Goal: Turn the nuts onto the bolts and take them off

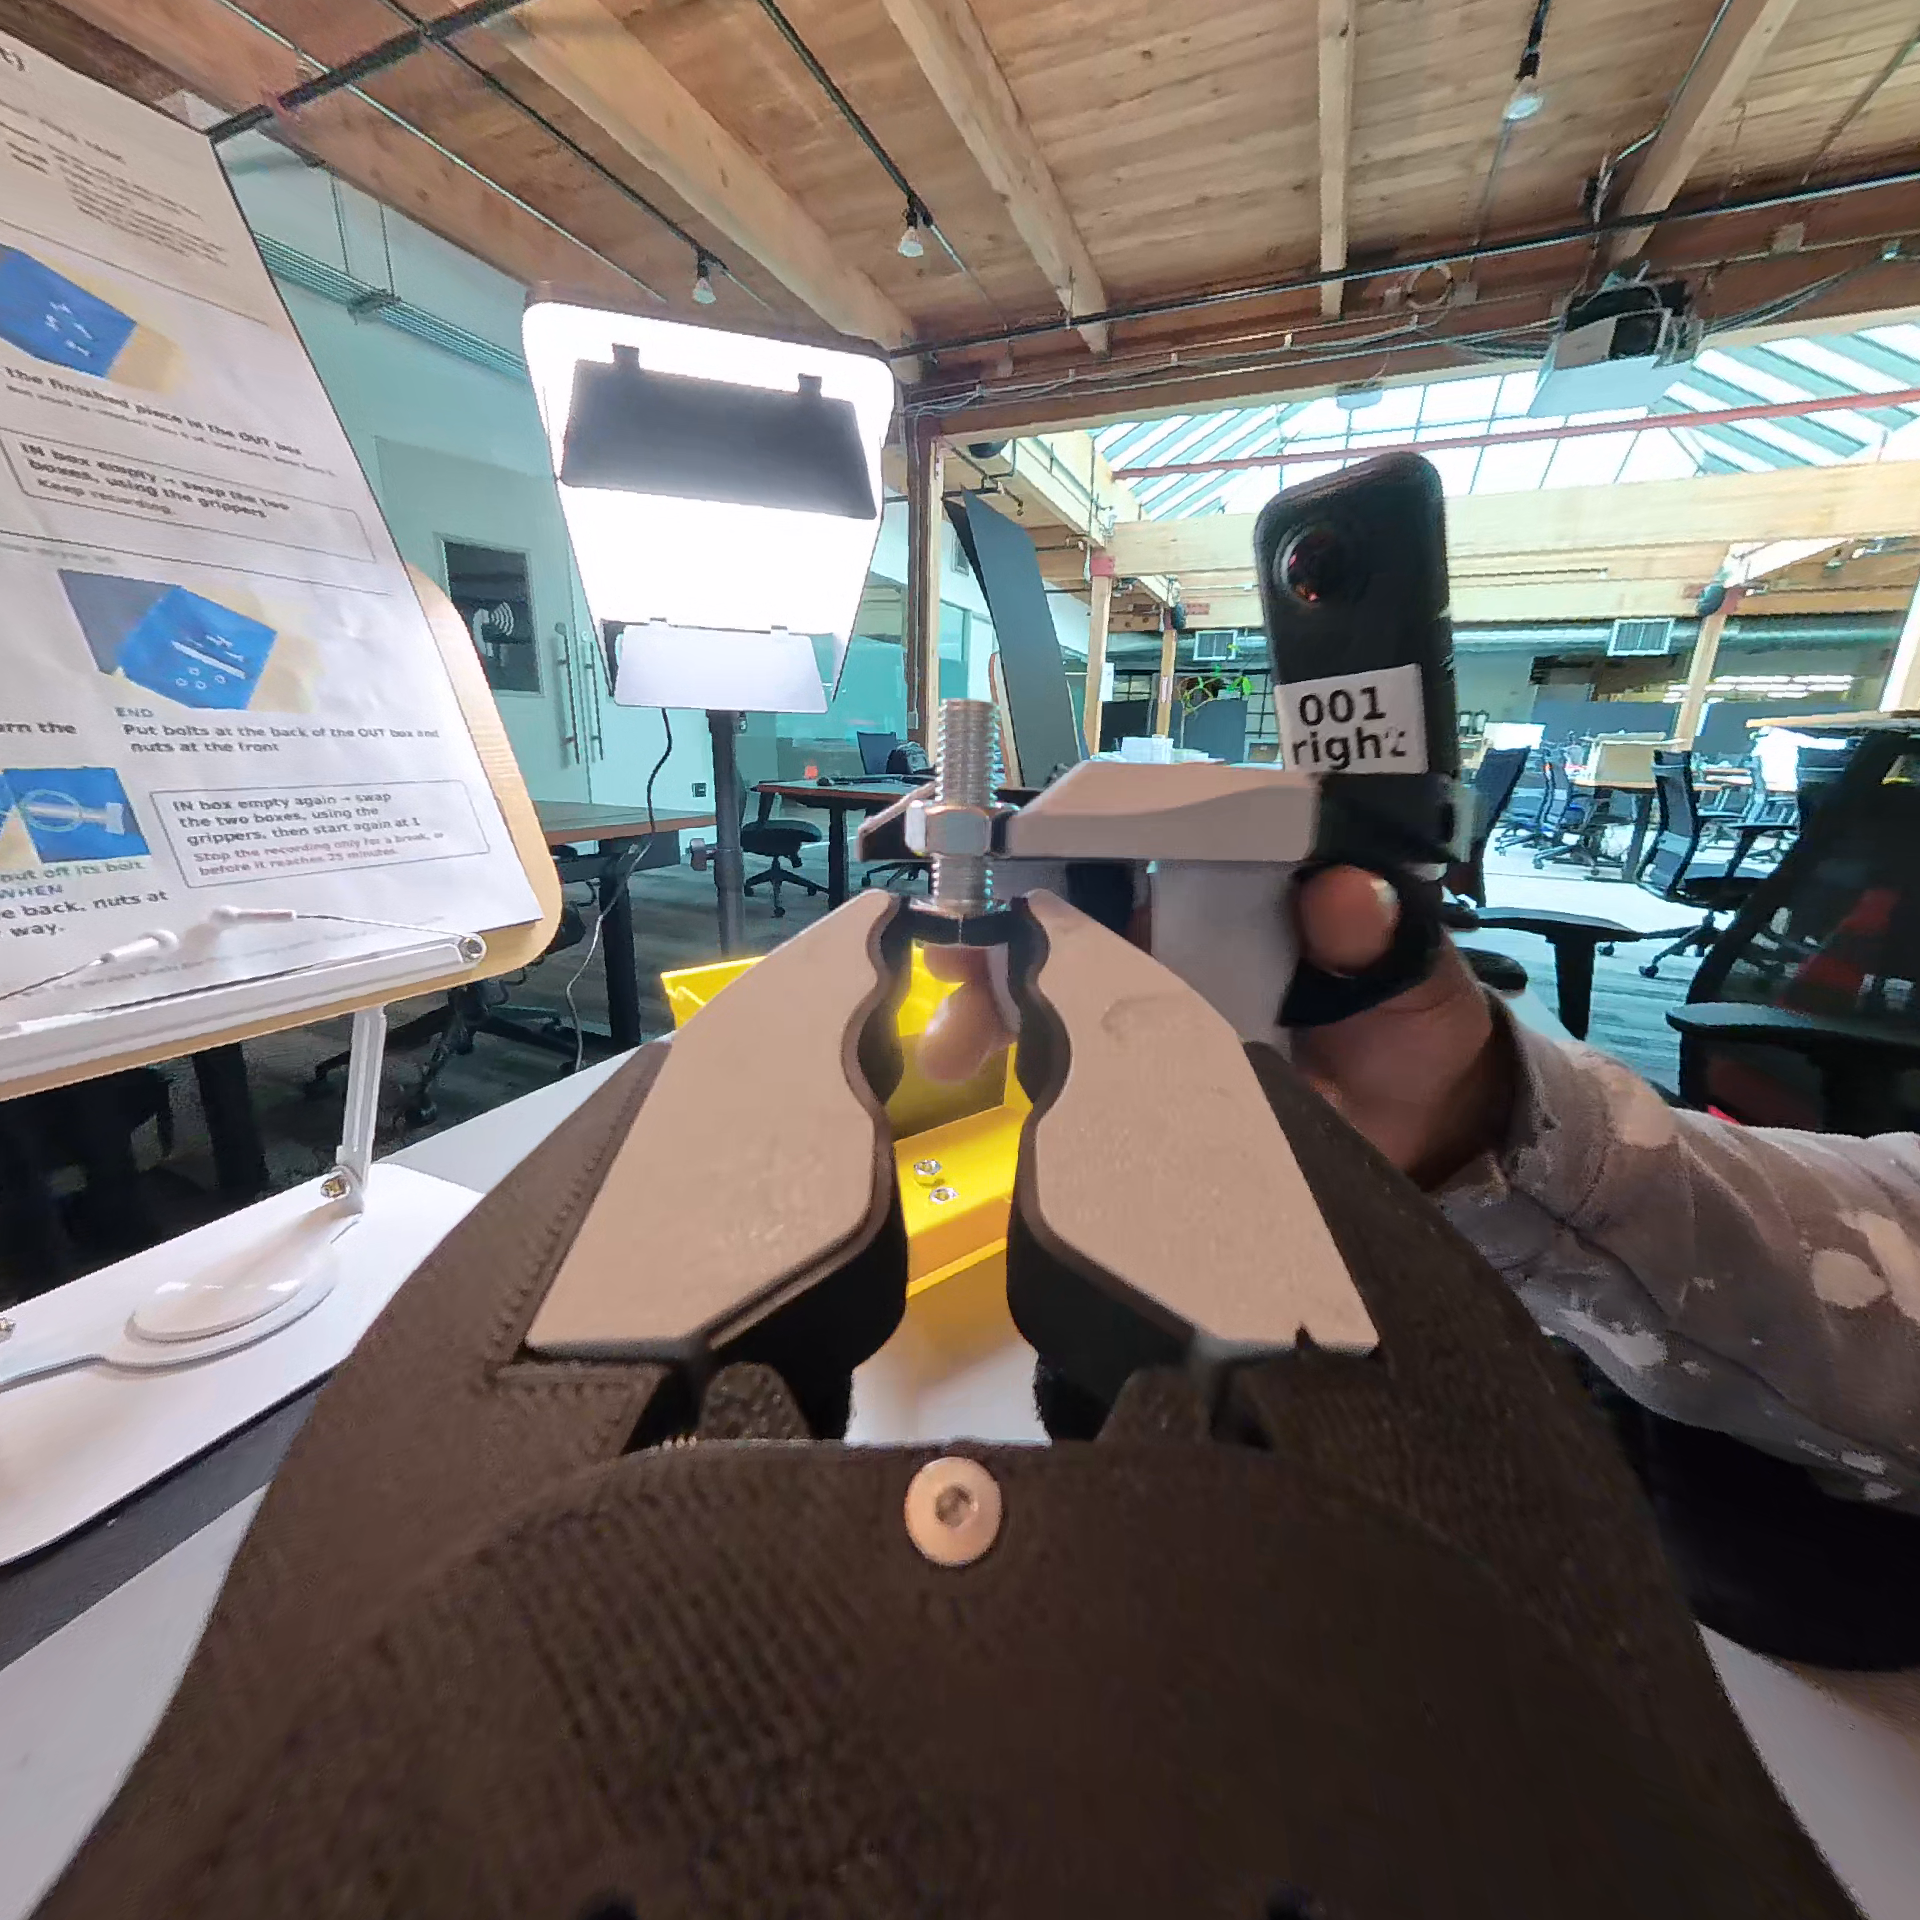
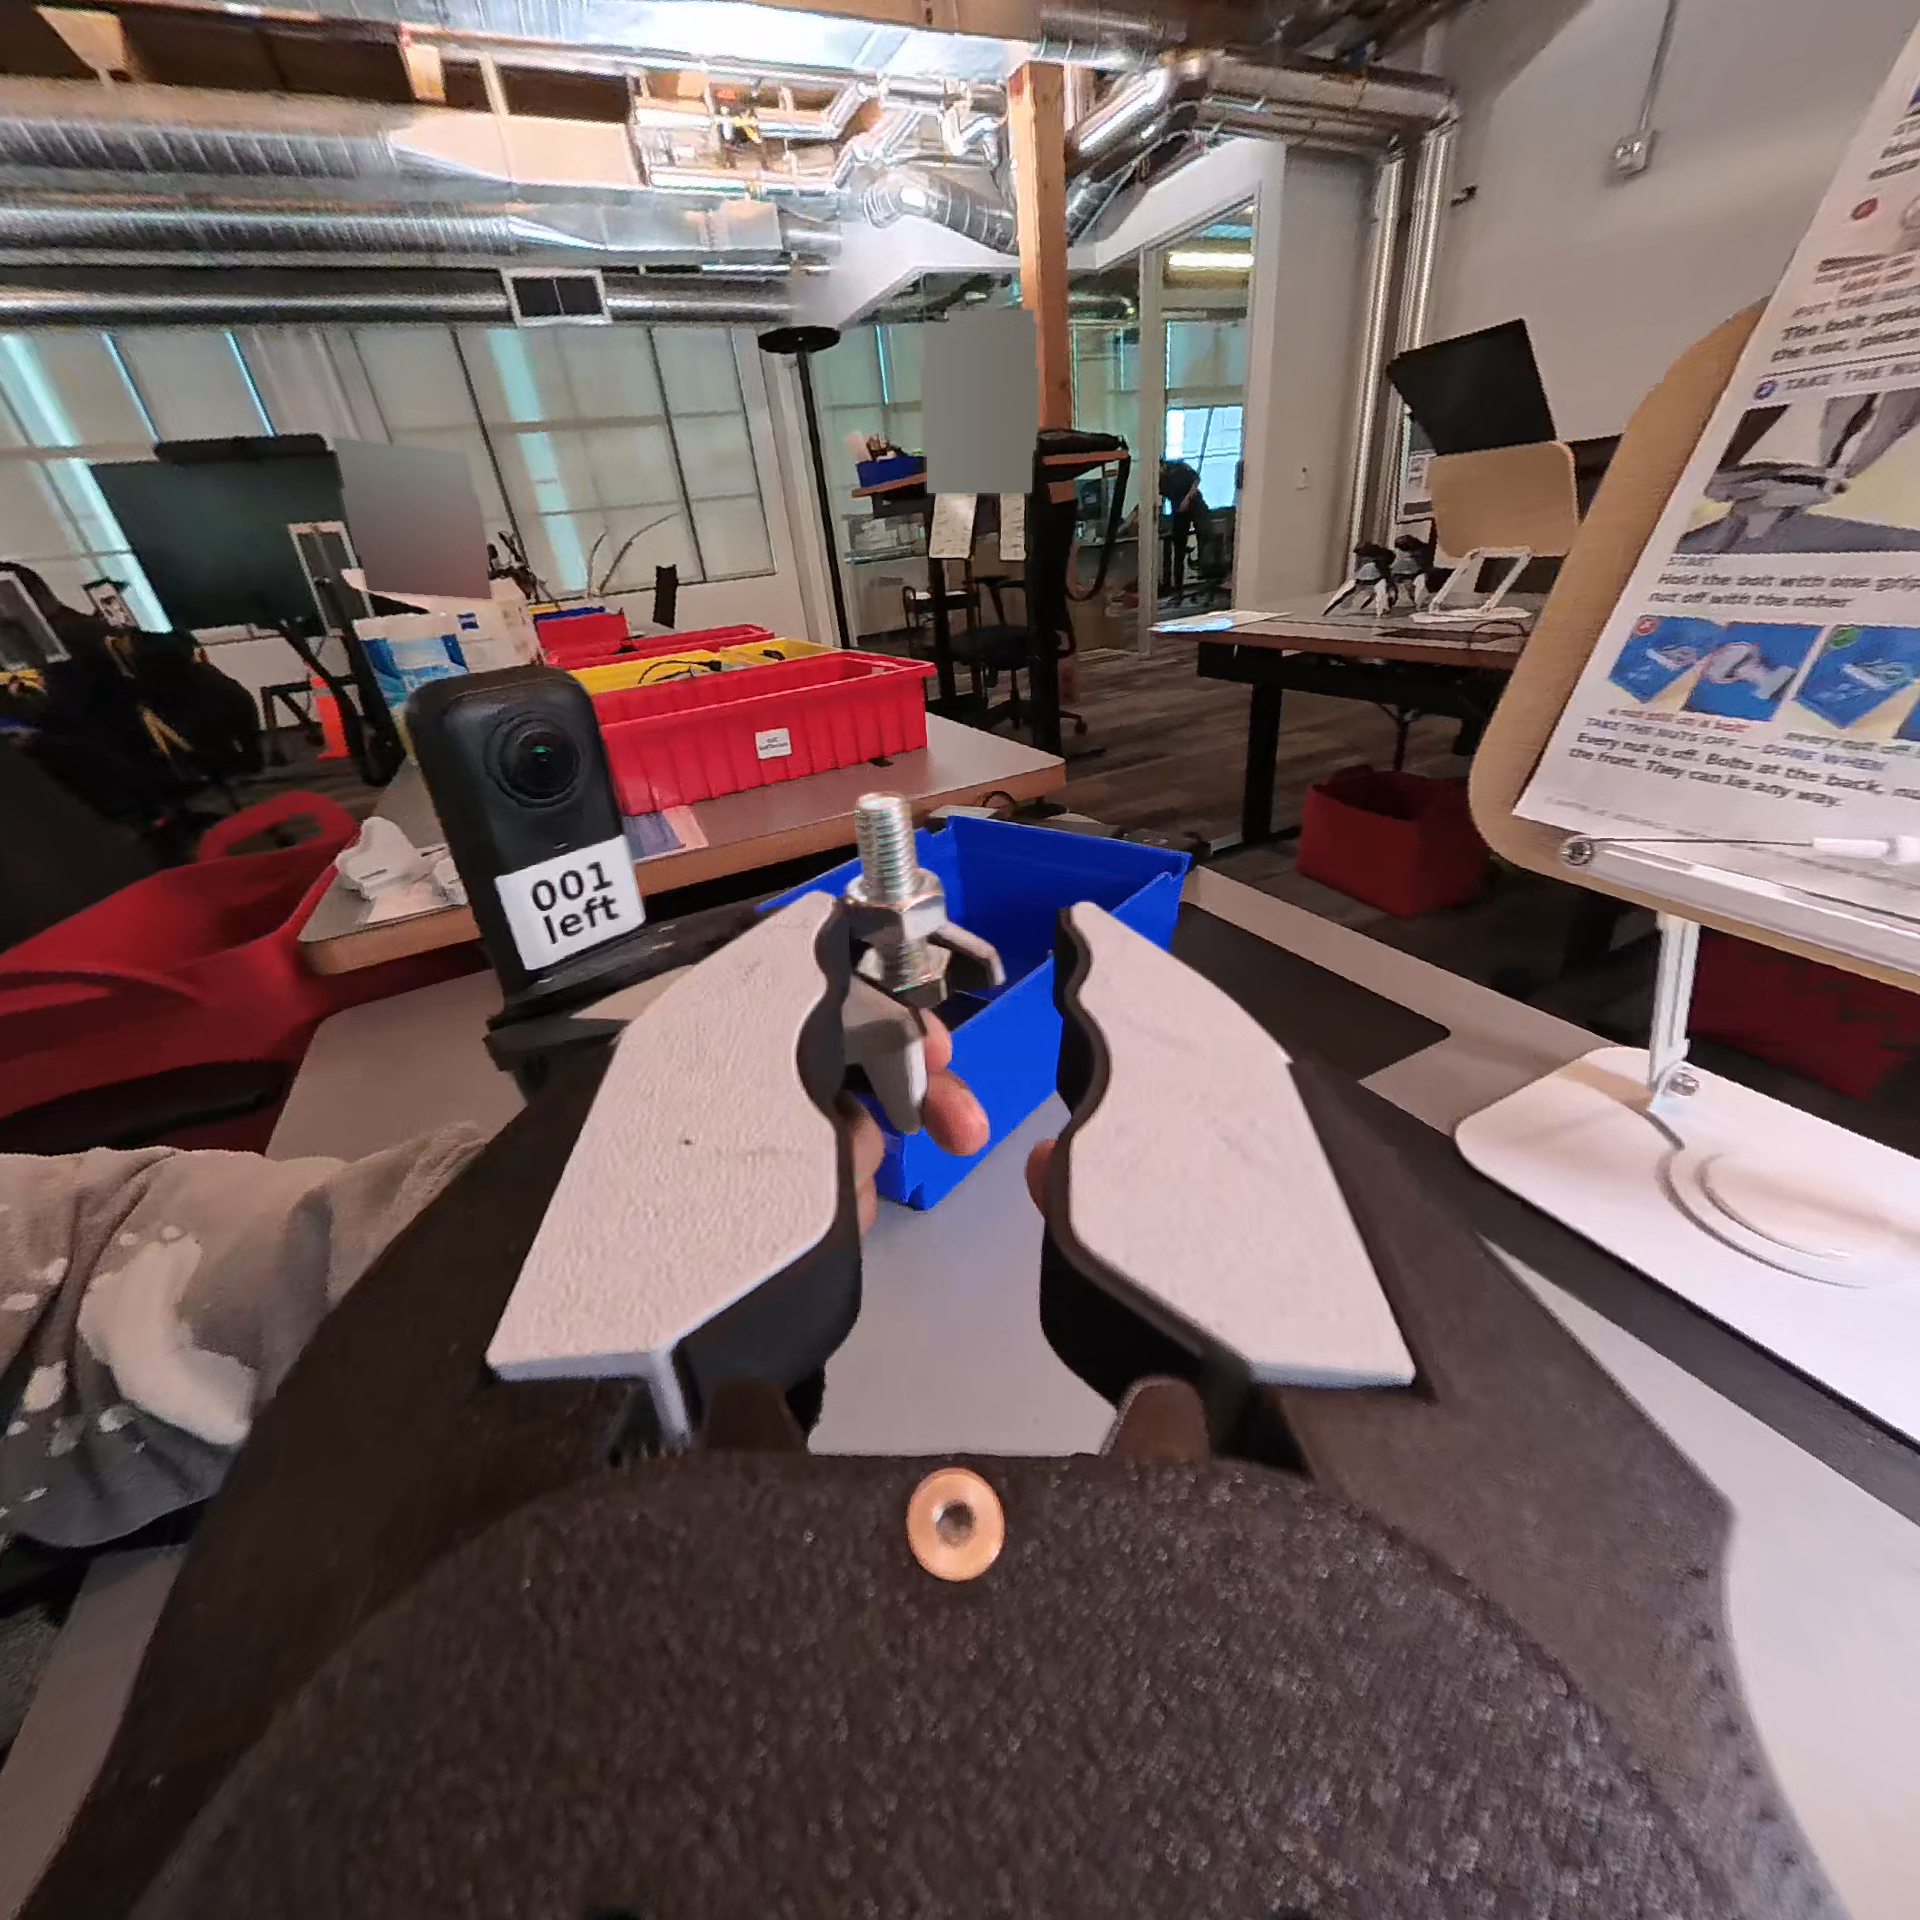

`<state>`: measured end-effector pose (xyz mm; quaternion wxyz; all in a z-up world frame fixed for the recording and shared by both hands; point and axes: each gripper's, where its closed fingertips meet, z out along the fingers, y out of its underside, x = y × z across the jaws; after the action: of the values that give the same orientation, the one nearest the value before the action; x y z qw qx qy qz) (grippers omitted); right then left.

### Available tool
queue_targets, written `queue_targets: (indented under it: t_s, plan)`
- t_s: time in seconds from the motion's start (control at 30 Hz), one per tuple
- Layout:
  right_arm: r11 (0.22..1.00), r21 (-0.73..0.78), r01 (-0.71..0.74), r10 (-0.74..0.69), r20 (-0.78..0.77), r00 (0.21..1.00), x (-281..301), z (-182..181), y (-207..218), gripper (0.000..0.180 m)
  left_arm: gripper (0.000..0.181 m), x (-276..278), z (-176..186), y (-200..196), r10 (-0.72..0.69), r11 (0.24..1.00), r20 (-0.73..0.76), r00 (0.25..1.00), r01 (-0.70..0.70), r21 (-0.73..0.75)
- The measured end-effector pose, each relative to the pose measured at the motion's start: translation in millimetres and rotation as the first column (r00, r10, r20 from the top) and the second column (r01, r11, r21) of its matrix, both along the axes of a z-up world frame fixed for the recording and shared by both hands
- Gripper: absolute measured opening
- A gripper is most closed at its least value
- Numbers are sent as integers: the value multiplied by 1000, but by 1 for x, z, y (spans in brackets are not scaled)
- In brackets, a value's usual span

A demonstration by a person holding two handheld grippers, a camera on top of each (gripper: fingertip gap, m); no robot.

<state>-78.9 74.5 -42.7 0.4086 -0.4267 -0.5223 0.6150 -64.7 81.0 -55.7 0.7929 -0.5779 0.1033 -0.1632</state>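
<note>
Where fingertips (image 1: pixel 894 920) close, bolt (image 1: pixel 966 805) head hides.

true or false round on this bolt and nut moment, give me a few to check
1. The bolt stands upright, threaded end up. True.
2. The left gripper holds the bolt by its lower end. True.
3. The nut is off the bolt. False: it sits partway down the threads.
4. The right gripper is clamped shut. False: its fingers stand apart, with the nut between them.
5. The yellow bin is empty. False: small nuts lie in it.
</note>
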Motion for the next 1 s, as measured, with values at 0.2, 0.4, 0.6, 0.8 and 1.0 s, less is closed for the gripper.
queue_targets:
  t_s: [0.2,0.4,0.6,0.8,1.0]
  plan:
    - [996,-31,88,-89,-14,996,6,4,31,22,19,-12,7,-4,3,1000,52,999,-4,15]
    - [1000,-1,27,-27,0,1000,-2,-2,3,37,19,-2,-3,3,9,1000,27,1000,-9,-22]
    - [994,-40,98,-98,-18,995,5,4,32,24,18,-16,4,-2,24,1000,67,997,-24,-1]
    - [1000,-13,21,-21,-10,1000,-1,0,1,37,19,-5,-5,4,25,999,30,999,-24,-26]
    - [991,-63,117,-119,-29,992,6,6,39,18,19,-14,5,-3,27,1000,58,998,-28,4]
